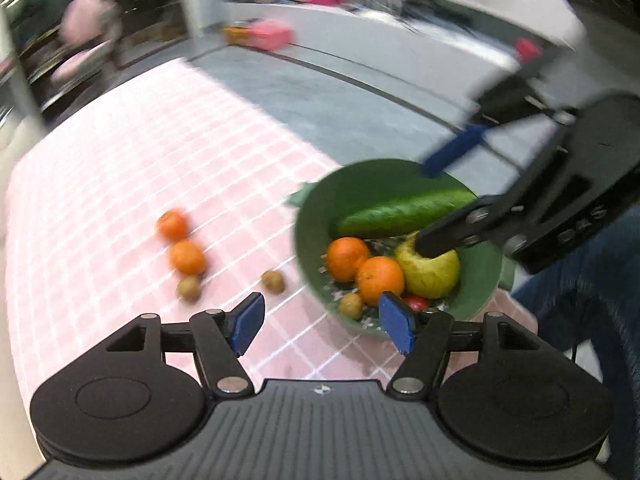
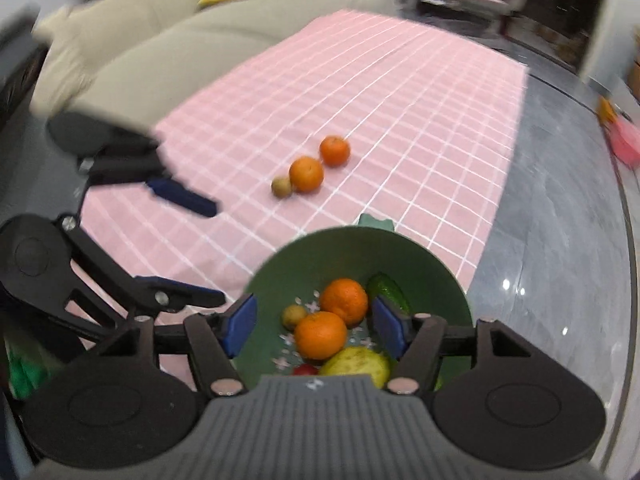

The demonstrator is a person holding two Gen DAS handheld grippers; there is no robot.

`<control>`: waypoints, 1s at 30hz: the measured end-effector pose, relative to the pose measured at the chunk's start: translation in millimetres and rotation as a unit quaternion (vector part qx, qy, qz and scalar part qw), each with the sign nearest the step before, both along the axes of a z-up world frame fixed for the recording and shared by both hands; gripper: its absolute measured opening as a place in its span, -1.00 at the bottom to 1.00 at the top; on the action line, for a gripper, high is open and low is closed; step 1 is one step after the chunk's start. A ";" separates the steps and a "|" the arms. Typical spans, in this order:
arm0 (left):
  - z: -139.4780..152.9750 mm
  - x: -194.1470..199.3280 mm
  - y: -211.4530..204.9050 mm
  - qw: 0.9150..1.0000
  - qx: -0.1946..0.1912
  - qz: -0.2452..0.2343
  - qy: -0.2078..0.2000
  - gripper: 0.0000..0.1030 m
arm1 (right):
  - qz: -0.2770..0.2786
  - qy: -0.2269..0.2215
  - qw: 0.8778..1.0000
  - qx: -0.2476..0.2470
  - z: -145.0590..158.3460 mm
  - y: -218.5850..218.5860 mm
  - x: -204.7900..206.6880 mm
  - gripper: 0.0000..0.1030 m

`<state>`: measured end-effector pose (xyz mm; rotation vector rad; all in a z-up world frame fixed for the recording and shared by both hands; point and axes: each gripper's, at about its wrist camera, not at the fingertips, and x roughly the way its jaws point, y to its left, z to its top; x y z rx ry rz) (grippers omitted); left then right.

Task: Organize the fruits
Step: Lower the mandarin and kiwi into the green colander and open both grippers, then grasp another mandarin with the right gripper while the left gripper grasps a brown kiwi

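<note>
Hovering over a pink cloth (image 1: 120,184) ruled with thin white lines, the left gripper (image 1: 320,322) has its blue-padded fingers spread wide with nothing between them. Only a small round emblem marks its ribbed grey body; faint raised letters on the right gripper's black housing are too blurred to read.

A smooth, round green bowl (image 1: 316,216) sits at the cloth's right edge, white flower prints on its floor. Inside lie a long, dark, glossy cucumber (image 1: 404,210) at the far side, two dimpled oranges (image 1: 347,258) touching each other, a lumpy yellow-green pear (image 1: 430,272), a small dull brown fruit (image 1: 351,306) and something red (image 1: 416,303) at the near rim.

On the cloth left of the bowl, two more oranges (image 1: 173,225) lie in a line with a brown fruit (image 1: 189,288) touching the nearer one; another brown fruit (image 1: 273,281) lies alone, nearer the bowl.

From its own camera the right gripper (image 2: 314,324) hangs above the bowl (image 2: 448,280), fingers wide apart and holding nothing; in the left view one black finger (image 1: 440,240) overlaps the pear, contact unclear. Grey polished stone floor (image 2: 560,240) lies to the right.
</note>
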<state>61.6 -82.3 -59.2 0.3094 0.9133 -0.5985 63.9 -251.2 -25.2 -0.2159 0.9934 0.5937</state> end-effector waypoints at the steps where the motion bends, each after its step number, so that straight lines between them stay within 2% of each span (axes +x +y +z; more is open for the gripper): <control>1: 0.9 -5.2 9.7 1.000 -0.013 0.021 0.001 0.50 | -0.024 0.001 1.000 0.017 3.1 -2.0 -6.1 0.21; 4: 2.9 -19.2 33.1 0.997 -0.051 0.056 0.009 0.50 | -0.080 -0.003 0.994 0.068 2.3 -4.8 -29.1 0.28; 6: 2.6 -24.1 42.8 0.997 -0.047 0.063 0.006 0.49 | -0.099 -0.004 0.992 0.084 -3.1 -1.2 -40.1 0.28; 9: 7.3 -27.6 59.7 0.996 -0.044 0.071 0.000 0.49 | -0.103 0.010 0.991 0.090 -12.6 12.3 -48.5 0.27; 13: 8.2 -23.4 78.5 0.995 -0.047 0.083 -0.004 0.49 | -0.085 0.015 0.993 0.078 -10.8 33.9 -42.6 0.27; 18: -0.5 -10.0 95.2 0.995 -0.052 0.089 0.001 0.49 | -0.048 0.009 0.997 0.055 -4.2 60.2 -20.1 0.27; 24: -16.7 13.6 102.3 0.996 -0.029 0.079 0.002 0.49 | 0.002 0.001 1.000 0.009 -6.4 84.9 28.3 0.26; 30: -37.0 52.0 96.6 0.999 -0.020 0.049 -0.010 0.49 | -0.005 0.023 1.000 -0.007 -23.0 100.7 93.5 0.18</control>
